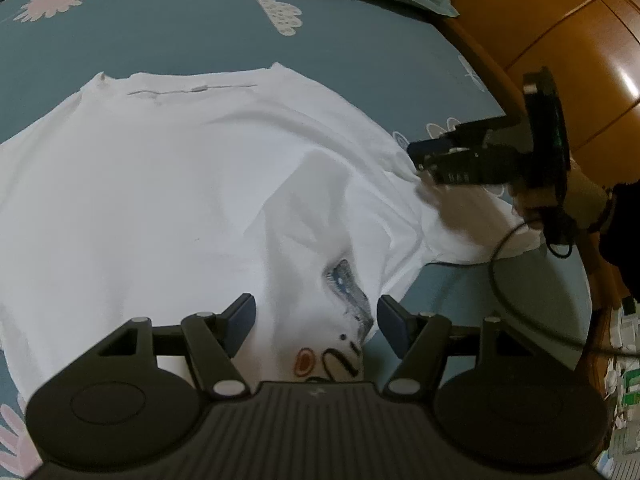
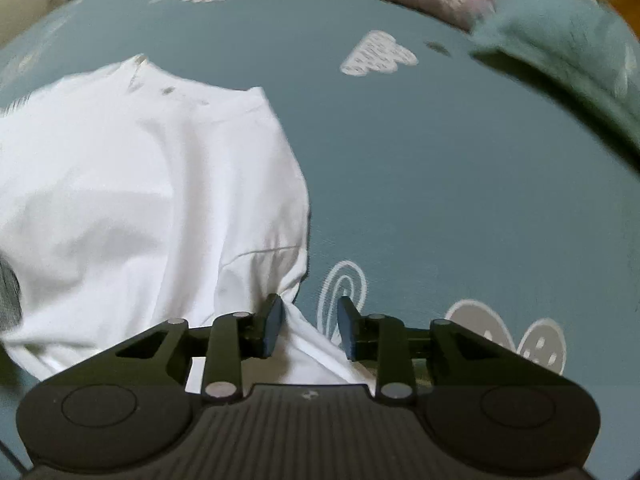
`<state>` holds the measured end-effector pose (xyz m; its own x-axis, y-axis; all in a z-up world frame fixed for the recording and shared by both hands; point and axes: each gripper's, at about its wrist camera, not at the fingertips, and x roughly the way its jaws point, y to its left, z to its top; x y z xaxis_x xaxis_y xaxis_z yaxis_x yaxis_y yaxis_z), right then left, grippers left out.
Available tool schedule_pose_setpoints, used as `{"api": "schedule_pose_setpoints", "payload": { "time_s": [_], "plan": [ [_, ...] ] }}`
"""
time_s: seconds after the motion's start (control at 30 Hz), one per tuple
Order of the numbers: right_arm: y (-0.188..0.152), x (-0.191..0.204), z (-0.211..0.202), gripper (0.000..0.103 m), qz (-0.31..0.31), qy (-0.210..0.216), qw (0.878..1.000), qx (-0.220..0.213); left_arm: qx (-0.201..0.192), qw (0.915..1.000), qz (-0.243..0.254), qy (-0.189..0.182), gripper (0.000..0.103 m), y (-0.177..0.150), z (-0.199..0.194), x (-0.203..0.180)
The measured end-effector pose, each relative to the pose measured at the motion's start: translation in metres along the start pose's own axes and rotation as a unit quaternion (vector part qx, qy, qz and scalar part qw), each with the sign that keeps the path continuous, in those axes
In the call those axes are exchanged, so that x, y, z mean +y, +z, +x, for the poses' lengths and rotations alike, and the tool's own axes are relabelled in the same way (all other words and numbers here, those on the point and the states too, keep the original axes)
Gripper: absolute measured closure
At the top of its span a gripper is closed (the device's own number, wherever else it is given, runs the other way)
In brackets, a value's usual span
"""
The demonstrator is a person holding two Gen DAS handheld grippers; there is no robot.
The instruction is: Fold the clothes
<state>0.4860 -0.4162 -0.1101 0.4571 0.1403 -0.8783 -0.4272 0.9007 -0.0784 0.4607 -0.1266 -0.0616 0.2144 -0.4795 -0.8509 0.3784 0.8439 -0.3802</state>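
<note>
A white shirt point(image 1: 160, 184) lies spread on the bed point(image 1: 180, 32), its printed side folded up near the front edge. Left tongs point(image 1: 316, 320) gape over that fold; right tongs point(image 2: 308, 326) gape astride a sleeve edge. Pinch only the edge layer, keeping cloth taut.

White shirt point(image 2: 152, 208) between open tool point(image 2: 310, 326)

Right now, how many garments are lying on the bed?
1: a white T-shirt spread on the teal bedsheet, between both open tongs. Others may lie outside the views.
</note>
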Motion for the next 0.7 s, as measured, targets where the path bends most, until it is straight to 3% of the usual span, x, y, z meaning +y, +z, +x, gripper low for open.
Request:
{"api": "schedule_pose_setpoints", "payload": {
  "time_s": [0.03,0.07,0.1,0.2,0.3,0.37,0.43,0.47,0.53,0.6,0.7],
  "plan": [
    [0.0,0.0,-0.002,0.069,-0.002,0.001,1.0,0.002,0.0,1.0,-0.003,0.001,0.036,0.0,0.0,0.002],
    [0.0,-0.001,-0.004,0.079,0.005,0.008,1.0,0.007,0.0,1.0,-0.005,0.0,0.036,-0.001,0.0,0.002],
    [0.002,-0.001,-0.003,0.096,0.01,0.016,1.0,0.013,-0.001,1.0,-0.006,-0.001,0.036,0.0,-0.001,0.003],
    [0.008,0.003,0.002,0.1,0.011,0.026,0.999,0.026,-0.005,1.0,-0.008,-0.002,0.036,0.002,-0.003,0.005],
    [0.013,-0.008,0.0,0.1,0.008,-0.051,0.999,0.015,-0.014,0.9999,-0.005,-0.002,0.036,0.004,-0.01,0.006],
    [0.017,-0.031,-0.002,0.102,0.066,-0.083,0.994,0.013,-0.018,0.9998,-0.006,0.0,0.036,0.005,-0.012,0.009],
    [0.018,-0.045,-0.008,0.097,0.107,-0.097,0.989,0.009,-0.022,0.9997,-0.007,0.003,0.035,0.005,-0.014,0.012],
    [0.017,-0.048,-0.014,0.09,0.128,-0.093,0.987,0.001,-0.023,0.9997,-0.008,0.004,0.035,0.005,-0.015,0.014],
    [0.014,-0.045,-0.025,0.089,0.162,-0.061,0.985,-0.013,-0.027,0.9996,-0.009,0.007,0.035,0.005,-0.017,0.017],
    [0.011,-0.032,-0.03,0.081,0.182,-0.025,0.983,-0.017,-0.028,0.9994,-0.017,0.009,0.035,0.005,-0.015,0.021],
    [0.007,-0.005,-0.014,0.072,0.185,0.016,0.983,-0.003,-0.029,0.9991,-0.03,0.011,0.034,0.005,-0.013,0.028]
  ]
}}
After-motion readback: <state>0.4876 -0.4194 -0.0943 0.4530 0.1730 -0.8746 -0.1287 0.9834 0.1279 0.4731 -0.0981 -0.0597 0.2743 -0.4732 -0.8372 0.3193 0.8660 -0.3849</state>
